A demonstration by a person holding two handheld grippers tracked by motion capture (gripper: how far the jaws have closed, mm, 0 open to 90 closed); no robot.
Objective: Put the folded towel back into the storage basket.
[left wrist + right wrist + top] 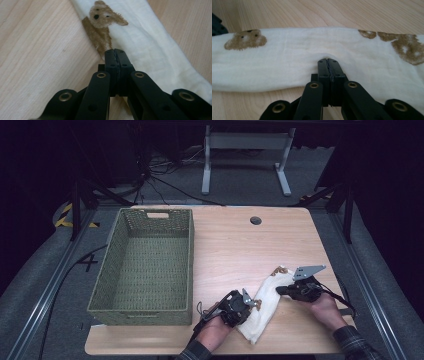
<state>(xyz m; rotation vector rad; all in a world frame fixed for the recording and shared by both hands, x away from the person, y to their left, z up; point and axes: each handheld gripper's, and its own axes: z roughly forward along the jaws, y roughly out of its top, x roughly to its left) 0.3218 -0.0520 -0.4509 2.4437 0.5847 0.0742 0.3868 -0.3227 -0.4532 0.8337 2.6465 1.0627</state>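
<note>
Left gripper (pixel 115 51) fingers pinching cloth (pixel 150 45), right gripper (pixel 328 60) likewise

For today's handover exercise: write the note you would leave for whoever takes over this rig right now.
Left tongs: shut on the cloth at its left edge, by a bear print.
Right tongs: shut on the cloth's opposite edge.
Cloth: folded into a long strip, lying on the table near the front.
Basket: empty, at the table's left.
Left to do: probably finish folding, then put the cloth in the basket.
</note>
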